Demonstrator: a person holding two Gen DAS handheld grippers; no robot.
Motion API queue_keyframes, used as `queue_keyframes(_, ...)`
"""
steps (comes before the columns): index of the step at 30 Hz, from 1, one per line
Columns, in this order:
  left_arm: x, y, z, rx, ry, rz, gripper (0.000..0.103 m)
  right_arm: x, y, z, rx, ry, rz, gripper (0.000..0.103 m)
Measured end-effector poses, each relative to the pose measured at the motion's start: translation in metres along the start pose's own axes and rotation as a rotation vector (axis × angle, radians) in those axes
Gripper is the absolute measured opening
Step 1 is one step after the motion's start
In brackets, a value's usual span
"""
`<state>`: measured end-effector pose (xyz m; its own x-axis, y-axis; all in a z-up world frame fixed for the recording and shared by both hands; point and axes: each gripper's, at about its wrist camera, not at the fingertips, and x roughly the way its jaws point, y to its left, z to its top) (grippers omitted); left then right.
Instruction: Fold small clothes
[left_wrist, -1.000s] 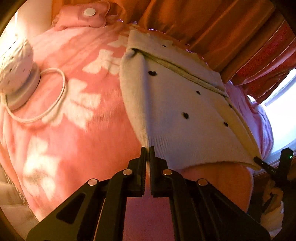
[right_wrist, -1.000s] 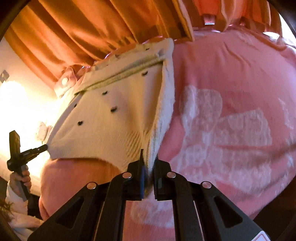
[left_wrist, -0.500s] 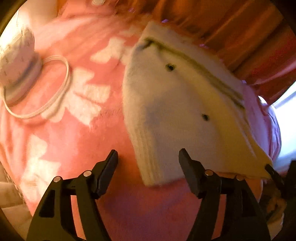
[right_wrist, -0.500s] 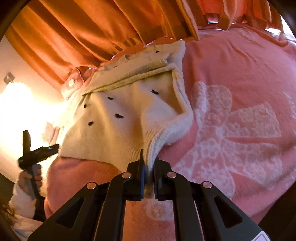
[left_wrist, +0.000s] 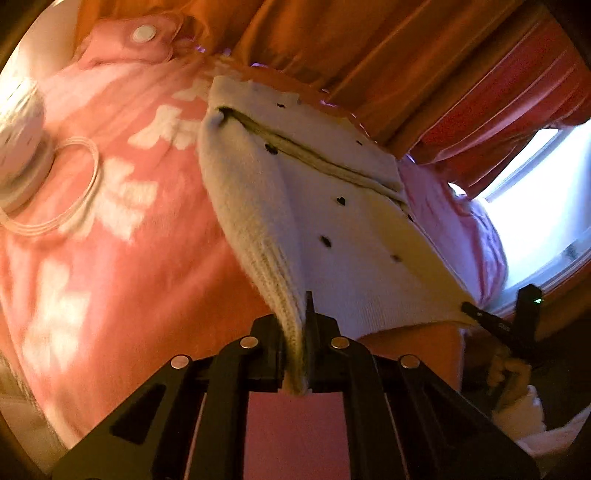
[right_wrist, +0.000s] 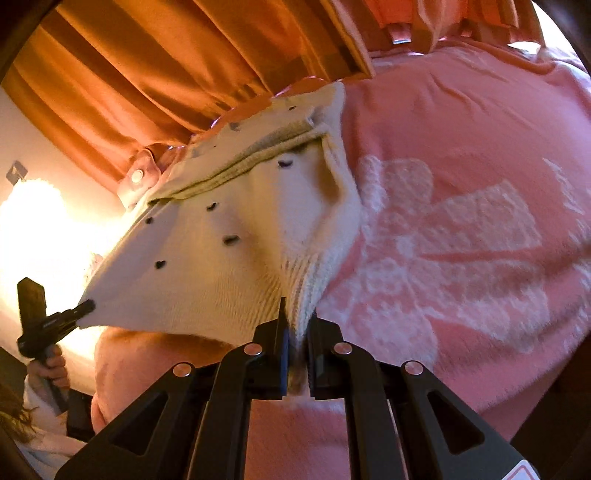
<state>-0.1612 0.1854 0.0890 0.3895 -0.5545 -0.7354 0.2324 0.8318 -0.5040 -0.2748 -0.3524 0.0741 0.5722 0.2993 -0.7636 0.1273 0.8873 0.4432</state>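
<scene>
The cream knitted garment (left_wrist: 332, 229), dotted with small dark hearts, lies on a pink blanket (left_wrist: 92, 288) with pale flower shapes; its near ribbed hem is lifted off the blanket at both corners. The left tool (left_wrist: 301, 332) has just been closing and now pinches the ribbed corner on its side, fabric bunched between the jaws and hanging out behind them. The right tool (right_wrist: 297, 332) is clamped on the opposite hem corner, ribbing gathered tightly in the narrow gap.

The garment's far part is folded over, showing a greyish band; what lies under that fold is hidden. In each view the other tool shows only as a dark tip at the hem's far corner, with part of a hand (right_wrist: 50, 369) beneath it.

A white cable (left_wrist: 74, 192) loops on the blanket beside a pale round object (left_wrist: 18, 129), cut off by the frame. Orange curtains (right_wrist: 166, 74) hang behind, and a bright window (left_wrist: 546, 206) is washed out.
</scene>
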Motion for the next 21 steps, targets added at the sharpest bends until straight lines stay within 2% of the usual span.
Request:
queue_keyframes(5, -0.037, -0.002, -0.032, -0.087, 0.029, -0.023, 0.006, -0.036, 0.006, -0.028, -0.032, 0.059, 0.005, 0.007)
queue_keyframes(7, -0.054, -0.01, -0.025, -0.095, 0.007, -0.029, 0.006, -0.062, 0.01, -0.019, -0.016, 0.016, 0.061, 0.007)
queue_keyframes(8, -0.06, -0.013, -0.019, -0.084, -0.014, -0.022, 0.006, -0.07, 0.012, -0.011, -0.019, -0.016, 0.08, 0.007)
queue_keyframes(10, -0.061, -0.015, 0.012, -0.046, -0.069, -0.021, 0.007, -0.085, 0.019, 0.028, -0.057, -0.128, 0.126, 0.007)
queue_keyframes(12, -0.051, -0.016, 0.054, -0.001, -0.136, 0.0, 0.007, -0.082, 0.017, 0.082, -0.074, -0.245, 0.197, 0.007)
queue_keyframes(14, -0.027, -0.015, 0.107, 0.041, -0.209, 0.057, 0.007, -0.061, 0.013, 0.13, -0.07, -0.311, 0.228, 0.007)
queue_keyframes(15, -0.011, -0.014, 0.131, 0.047, -0.22, 0.065, 0.007, -0.038, 0.009, 0.162, -0.044, -0.338, 0.228, 0.007)
queue_keyframes(17, 0.029, -0.008, 0.182, 0.023, -0.271, 0.14, 0.007, 0.018, 0.001, 0.211, -0.006, -0.338, 0.232, 0.007)
queue_keyframes(18, 0.051, -0.002, 0.202, 0.011, -0.266, 0.137, 0.008, 0.043, -0.001, 0.225, 0.014, -0.338, 0.199, 0.008)
queue_keyframes(19, 0.081, 0.007, 0.225, -0.015, -0.285, 0.182, 0.011, 0.071, -0.005, 0.238, 0.043, -0.33, 0.171, 0.012)
queue_keyframes(20, 0.1, 0.016, 0.236, -0.049, -0.3, 0.206, 0.012, 0.099, -0.011, 0.248, 0.066, -0.303, 0.152, 0.014)
queue_keyframes(21, 0.124, 0.027, 0.246, -0.088, -0.288, 0.207, 0.017, 0.13, -0.017, 0.257, 0.086, -0.275, 0.088, 0.015)
